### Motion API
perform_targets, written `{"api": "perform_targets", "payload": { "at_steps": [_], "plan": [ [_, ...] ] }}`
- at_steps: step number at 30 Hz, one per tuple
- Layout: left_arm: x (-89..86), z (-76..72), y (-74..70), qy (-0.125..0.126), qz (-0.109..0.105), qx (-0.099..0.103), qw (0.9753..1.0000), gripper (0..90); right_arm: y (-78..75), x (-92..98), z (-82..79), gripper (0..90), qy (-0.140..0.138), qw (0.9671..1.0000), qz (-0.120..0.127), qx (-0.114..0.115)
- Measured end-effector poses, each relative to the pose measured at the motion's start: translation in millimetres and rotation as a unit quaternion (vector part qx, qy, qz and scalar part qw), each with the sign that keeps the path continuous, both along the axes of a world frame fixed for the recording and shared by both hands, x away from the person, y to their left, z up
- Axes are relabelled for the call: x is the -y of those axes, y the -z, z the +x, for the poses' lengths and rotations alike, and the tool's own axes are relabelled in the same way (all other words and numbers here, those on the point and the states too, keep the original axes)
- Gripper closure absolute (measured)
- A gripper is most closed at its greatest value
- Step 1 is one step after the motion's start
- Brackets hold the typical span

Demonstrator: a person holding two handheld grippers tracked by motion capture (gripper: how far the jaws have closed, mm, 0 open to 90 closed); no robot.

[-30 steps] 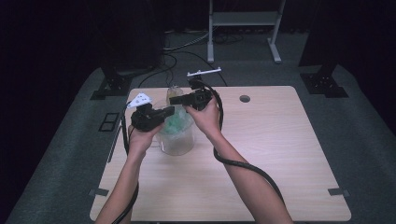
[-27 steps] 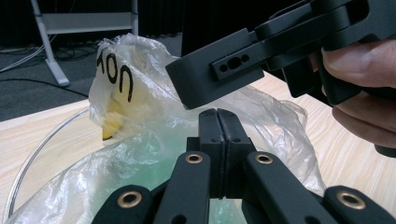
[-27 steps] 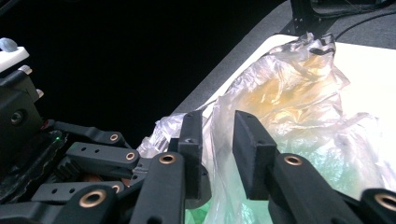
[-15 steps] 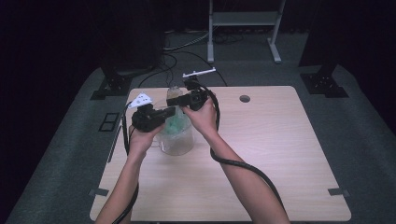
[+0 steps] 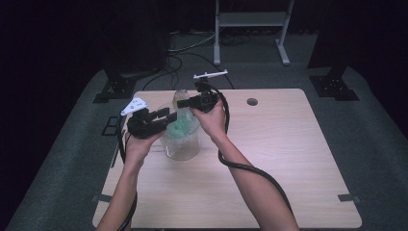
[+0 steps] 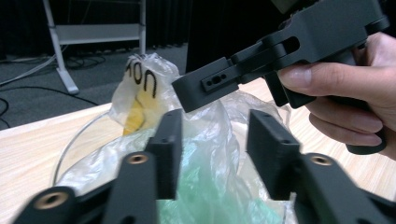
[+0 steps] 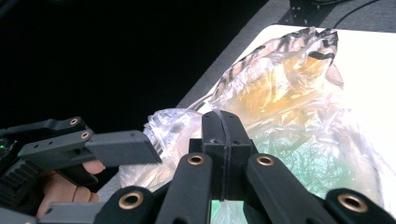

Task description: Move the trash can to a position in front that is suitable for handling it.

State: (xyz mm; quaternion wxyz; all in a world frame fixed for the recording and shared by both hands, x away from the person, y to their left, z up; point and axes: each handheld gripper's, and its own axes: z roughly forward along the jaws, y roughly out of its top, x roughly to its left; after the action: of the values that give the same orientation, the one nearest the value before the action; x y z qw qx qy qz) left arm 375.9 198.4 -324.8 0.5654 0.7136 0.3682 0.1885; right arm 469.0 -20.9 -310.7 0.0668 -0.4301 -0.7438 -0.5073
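A clear round container (image 5: 185,144) stands on the wooden table (image 5: 279,159), stuffed with crumpled clear plastic bags (image 5: 182,126) showing green and yellow inside. My right gripper (image 5: 185,102) reaches in from the right, its jaws shut on a fold of the plastic bag (image 7: 280,88) at the top of the pile; they stand pressed together in the right gripper view (image 7: 222,128). My left gripper (image 5: 168,118) is open just left of the container. In the left gripper view (image 6: 215,144) its jaws straddle the bag (image 6: 210,126), with the right gripper (image 6: 189,95) above them.
A round hole (image 5: 251,101) sits in the table to the right of the container. Cables trail from both grippers, the right one (image 5: 240,166) across the table. Behind the table are a dark box (image 5: 134,43) and a white stand (image 5: 250,19).
The right gripper has shifted slightly left and toward the far edge with the bag's top. The left gripper has stayed about where it was beside the container.
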Motion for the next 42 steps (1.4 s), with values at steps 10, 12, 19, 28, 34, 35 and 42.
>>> {"api": "perform_targets", "payload": {
  "at_steps": [10, 12, 19, 28, 34, 35, 42],
  "plan": [
    [-3.6, -13.9, -7.7, -0.005, -0.017, 0.017, 0.9997, 30.9, -7.3, 18.2, 1.9, 90.0, 0.004, 0.9992, 0.039, -0.005],
    [-4.2, -16.5, -9.1, -0.006, -0.018, 0.021, 0.9996, 28.6, -9.9, 21.8, 1.7, 90.0, 0.005, 0.999, 0.044, -0.004],
    [-6.1, -22.7, -14.0, -0.009, -0.02, 0.032, 0.9992, 22.0, -21.7, 33.5, -0.2, 90.0, 0.009, 0.9986, 0.052, 0.005],
    [-7.7, -29.0, -14.8, -0.01, -0.035, 0.037, 0.9986, 16.9, -38.9, 49.2, -2.8, 90.0, 0.018, 0.9979, 0.059, 0.021],
    [-8.0, -33.1, -13.3, -0.008, -0.04, 0.039, 0.9984, 14.5, -50.8, 59.4, -5.7, 90.0, 0.024, 0.9974, 0.061, 0.031],
    [-8.1, -33.6, -13.1, -0.007, -0.04, 0.039, 0.9984, 14.4, -54.7, 63.0, -6.4, 90.0, 0.025, 0.9971, 0.061, 0.038],
    [-7.0, -35.8, -9.0, -0.007, -0.047, 0.039, 0.9981, 12.4, -64.4, 75.8, -9.2, 90.0, 0.031, 0.9965, 0.062, 0.048]
  ]
}}
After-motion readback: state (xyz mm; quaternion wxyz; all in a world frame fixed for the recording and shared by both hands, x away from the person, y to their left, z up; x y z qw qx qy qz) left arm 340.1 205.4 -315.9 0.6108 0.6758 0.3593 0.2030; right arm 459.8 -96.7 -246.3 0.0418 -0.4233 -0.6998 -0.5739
